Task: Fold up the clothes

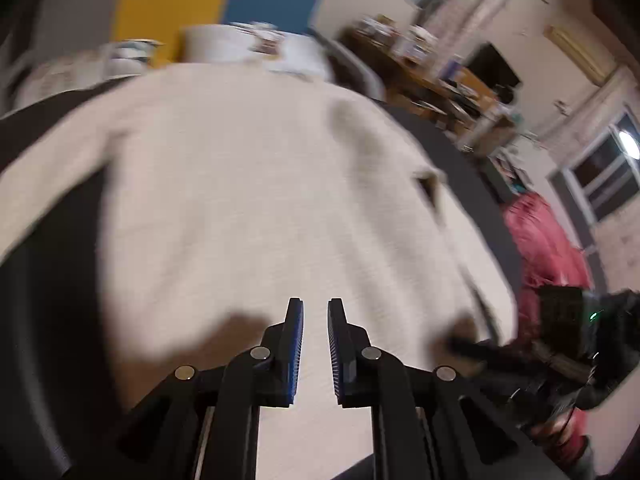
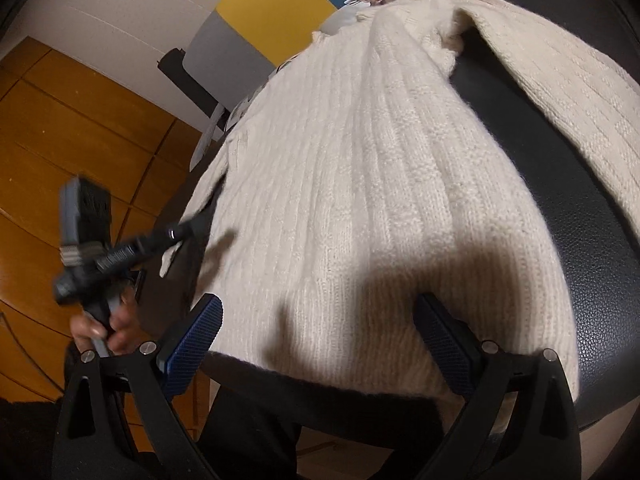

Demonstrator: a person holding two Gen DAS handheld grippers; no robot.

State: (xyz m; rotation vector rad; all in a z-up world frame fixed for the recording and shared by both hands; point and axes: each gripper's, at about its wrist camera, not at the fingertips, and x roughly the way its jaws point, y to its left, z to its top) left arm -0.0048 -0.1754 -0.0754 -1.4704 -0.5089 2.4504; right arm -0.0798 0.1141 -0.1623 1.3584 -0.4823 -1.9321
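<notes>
Sweater (image 2: 360, 184) of cream ribbed knit lies spread flat on a black leather-like surface (image 2: 560, 168), and we see its long axis running away from both our cameras, with the hem nearest to us and the neck at the far end. One sleeve (image 2: 568, 80) goes out to the right in the right wrist view and lies on the dark surface, apart from the body below the armpit.

Our left gripper (image 1: 315, 312) is over the hem area with its jaws almost together, only a narrow gap between the blue pads, and nothing is held in them. Our right gripper (image 2: 316, 320) has its jaws wide apart above the hem edge, also empty.

The dark surface shows bare on both sides of the sweater. Beyond its left edge we see a wooden floor (image 2: 60, 140). The left wrist view is blurred. We cannot read any label or writing on the sweater.
</notes>
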